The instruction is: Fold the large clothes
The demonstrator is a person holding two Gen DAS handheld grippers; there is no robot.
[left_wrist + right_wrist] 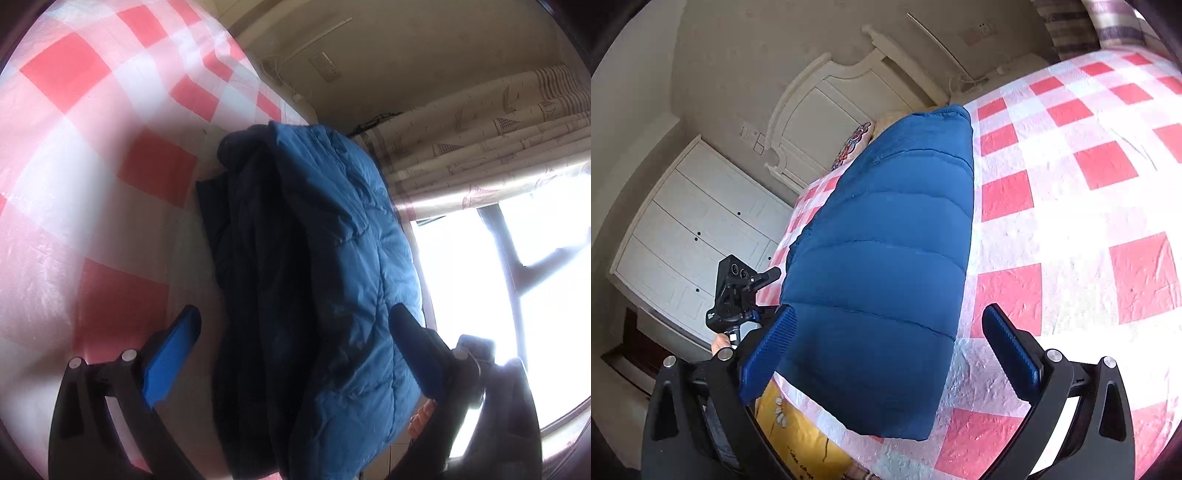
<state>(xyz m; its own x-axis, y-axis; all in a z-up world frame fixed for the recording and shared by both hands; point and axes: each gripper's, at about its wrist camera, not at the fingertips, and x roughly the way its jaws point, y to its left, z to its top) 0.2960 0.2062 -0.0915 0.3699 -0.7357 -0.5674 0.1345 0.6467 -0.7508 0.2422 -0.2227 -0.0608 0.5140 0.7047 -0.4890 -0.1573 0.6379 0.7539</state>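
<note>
A blue quilted puffer jacket point(343, 258) lies folded lengthwise on the bed's red-and-white checked cover point(92, 155); its dark navy lining point(255, 266) shows along one side. My left gripper point(295, 332) is open, its fingers straddling the jacket's near end without clamping it. In the right wrist view the jacket point(886, 266) lies as a long blue strip near the bed's edge. My right gripper point(886, 332) is open, its fingers either side of the jacket's near end. The left gripper's body point(738, 295) shows beyond the jacket at the left.
A white headboard point(827, 110) and a white drawer unit point(694, 229) stand by the wall. A patterned pillow point(853, 144) lies at the head of the bed. A printed curtain point(480, 144) hangs by a bright window point(517, 280). A yellow sheet point(798, 439) shows under the cover's edge.
</note>
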